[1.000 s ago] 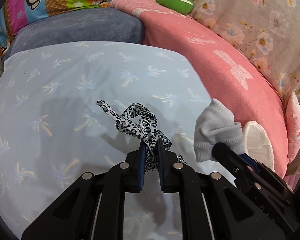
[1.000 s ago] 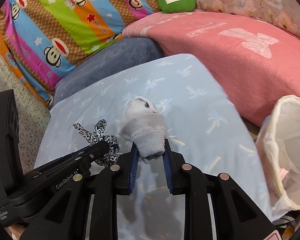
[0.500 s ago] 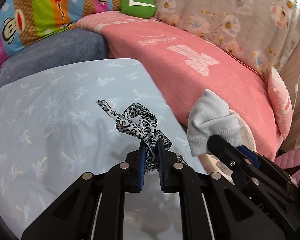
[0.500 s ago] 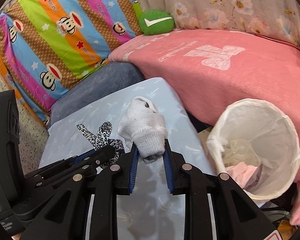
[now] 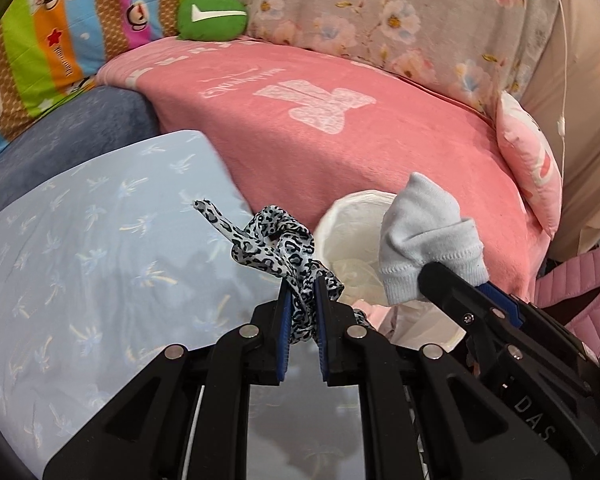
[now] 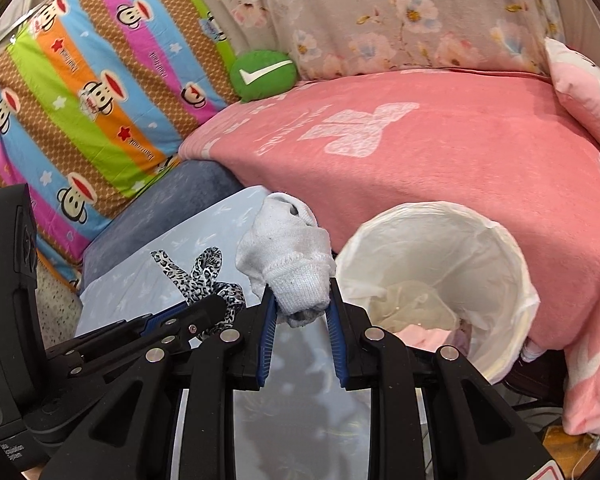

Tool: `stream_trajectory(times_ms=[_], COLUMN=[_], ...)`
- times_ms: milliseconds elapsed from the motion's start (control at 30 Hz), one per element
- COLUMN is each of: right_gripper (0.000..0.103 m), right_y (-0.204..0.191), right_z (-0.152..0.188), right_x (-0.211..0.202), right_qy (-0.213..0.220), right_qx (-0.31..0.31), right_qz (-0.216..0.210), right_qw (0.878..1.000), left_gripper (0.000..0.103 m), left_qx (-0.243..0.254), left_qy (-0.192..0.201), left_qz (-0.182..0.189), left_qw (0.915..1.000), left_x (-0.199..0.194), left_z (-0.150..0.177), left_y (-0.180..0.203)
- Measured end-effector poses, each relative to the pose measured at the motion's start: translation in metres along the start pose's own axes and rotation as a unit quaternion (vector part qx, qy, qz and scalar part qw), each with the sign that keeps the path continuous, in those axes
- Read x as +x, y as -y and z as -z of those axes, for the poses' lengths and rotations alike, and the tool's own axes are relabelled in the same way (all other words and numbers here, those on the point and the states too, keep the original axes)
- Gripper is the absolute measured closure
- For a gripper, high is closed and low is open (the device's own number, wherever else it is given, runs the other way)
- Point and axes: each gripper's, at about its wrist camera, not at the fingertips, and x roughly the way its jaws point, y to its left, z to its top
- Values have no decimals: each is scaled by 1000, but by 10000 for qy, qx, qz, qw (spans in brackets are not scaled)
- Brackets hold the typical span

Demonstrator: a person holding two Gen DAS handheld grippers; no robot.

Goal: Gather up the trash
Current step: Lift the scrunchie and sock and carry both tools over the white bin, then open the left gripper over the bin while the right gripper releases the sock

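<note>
My left gripper (image 5: 300,286) is shut on a leopard-print fabric strip (image 5: 276,242), held in the air at the right edge of the light blue pillow (image 5: 80,264). My right gripper (image 6: 300,286) is shut on a balled white sock (image 6: 288,248). The sock also shows in the left wrist view (image 5: 428,232), and the strip in the right wrist view (image 6: 202,276). A bin lined with a white bag (image 6: 496,240) stands just right of both grippers, with crumpled trash inside. In the left wrist view the bin (image 5: 348,216) is partly hidden behind the strip and sock.
A pink blanket (image 6: 440,148) covers the bed behind the bin. A dark blue cushion (image 6: 172,204), a striped monkey-print cushion (image 6: 100,92) and a green round pillow (image 6: 262,74) lie at the back. A pink pillow (image 5: 532,168) sits at the right.
Both grippers have swung right with their loads, away from over the blue pillow toward the bin. The bin has come further into both views. The grips have not changed.
</note>
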Motion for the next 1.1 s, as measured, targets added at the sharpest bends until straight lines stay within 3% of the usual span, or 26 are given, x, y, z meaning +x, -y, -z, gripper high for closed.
stream_trajectory(times_ms=[600, 700, 767, 833, 1100], right_gripper=[79, 79, 79, 79, 71], right_y=[84, 94, 99, 104, 102], right_z=[-13, -14, -16, -18, -22], right_x=[-8, -6, -4, -1, 7], right_qy=[192, 202, 204, 200, 217], right_qx=[697, 782, 827, 854, 825], right_qz=[428, 492, 539, 556, 602], right_qw=[9965, 9955, 9949, 9946, 9945], left_gripper=[88, 70, 50, 42, 41], left_qx=[554, 556, 517, 532, 433], left_qy=[-138, -132, -48, 11, 39], left_qz=[619, 608, 549, 502, 316], left_qw=[9964, 9965, 9971, 9973, 9986], left_x=[28, 30, 30, 30, 34], left_z=[-23, -25, -26, -27, -26], left_y=[69, 73, 74, 73, 61])
